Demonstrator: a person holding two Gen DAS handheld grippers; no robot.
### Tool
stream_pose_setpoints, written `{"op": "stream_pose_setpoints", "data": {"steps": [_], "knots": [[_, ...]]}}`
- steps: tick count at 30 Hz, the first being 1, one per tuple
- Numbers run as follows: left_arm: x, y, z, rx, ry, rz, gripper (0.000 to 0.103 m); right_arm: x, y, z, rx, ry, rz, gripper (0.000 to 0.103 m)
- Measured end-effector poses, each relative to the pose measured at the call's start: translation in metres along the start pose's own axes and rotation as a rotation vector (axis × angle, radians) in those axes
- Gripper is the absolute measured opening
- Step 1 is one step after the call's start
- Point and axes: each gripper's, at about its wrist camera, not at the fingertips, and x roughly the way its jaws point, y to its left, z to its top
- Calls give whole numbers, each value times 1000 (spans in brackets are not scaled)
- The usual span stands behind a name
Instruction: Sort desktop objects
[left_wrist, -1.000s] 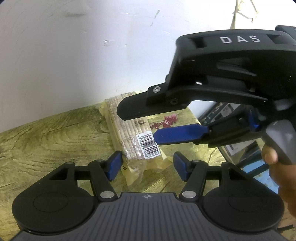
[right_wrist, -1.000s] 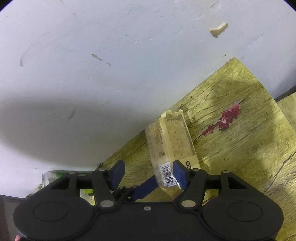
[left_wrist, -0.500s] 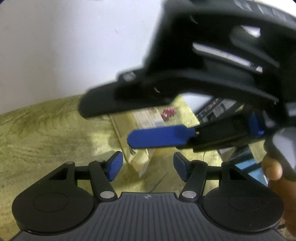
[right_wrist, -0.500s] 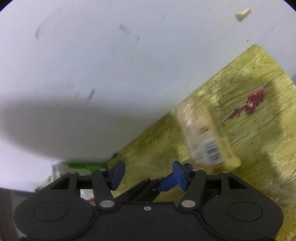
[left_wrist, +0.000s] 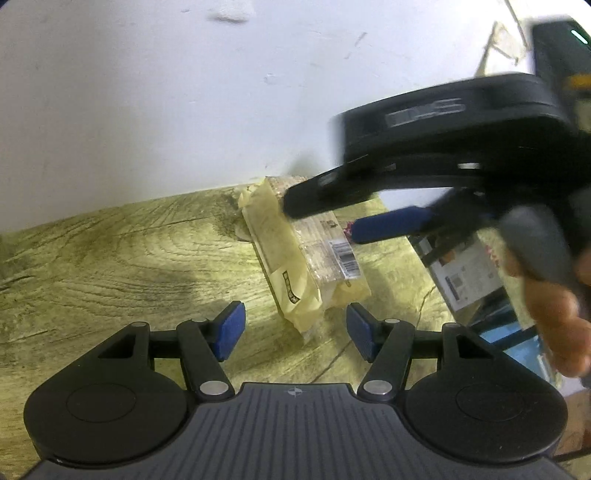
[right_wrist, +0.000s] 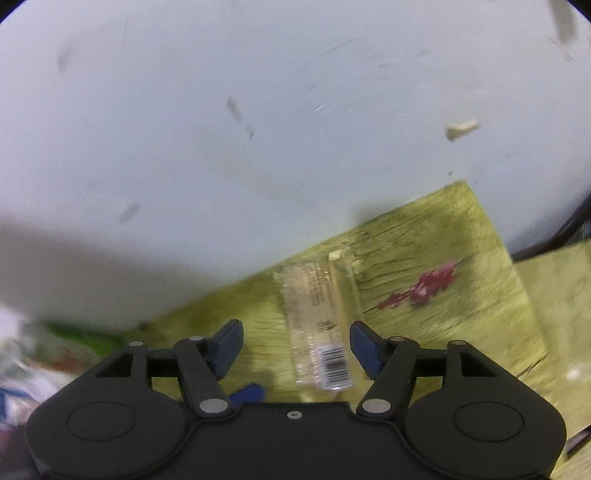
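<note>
Right wrist | right gripper (right_wrist: 295, 345) jaws opening, now astride cracker pack (right_wrist: 317, 328), unclamped | left gripper (left_wrist: 293, 328) apart, empty | grasp next

We see a glossy clear-plastic cracker packet (left_wrist: 295, 258) on a rough-grained wood table (left_wrist: 110, 251), matt white wall (left_wrist: 147, 92) behind.

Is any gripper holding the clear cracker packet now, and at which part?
Neither. The clear cracker packet lies on the table; the right gripper, jaws opening, straddles its barcode end untouched.
</note>
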Motion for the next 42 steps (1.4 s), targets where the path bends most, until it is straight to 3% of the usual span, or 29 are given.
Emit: {"op": "stream_pose_setpoints", "data": {"steps": [5,10,14,20,25,28,36,42], "knots": [[-3,-2,1,27,-4,16,61,26,19,5,-109,50,-116,59],[-2,-1,-1,21,-11,24,61,31,16,5,-115,53,-156,44],[-19,7,2,14,-17,33,61,19,2,4,-52,37,-89,42],[-26,7,4,6,-44,50,61,13,-41,-1,165,45,175,42],[-30,0,7,13,-103,66,61,10,-69,-8,262,34,287,42],[-30,-10,8,45,-114,67,61,6,-81,-13,300,29,320,44],[-18,-32,8,101,-86,68,61,-7,-109,-22,369,25,342,63],[-11,-39,7,124,-57,70,61,-24,-124,-28,385,6,326,64]]}}
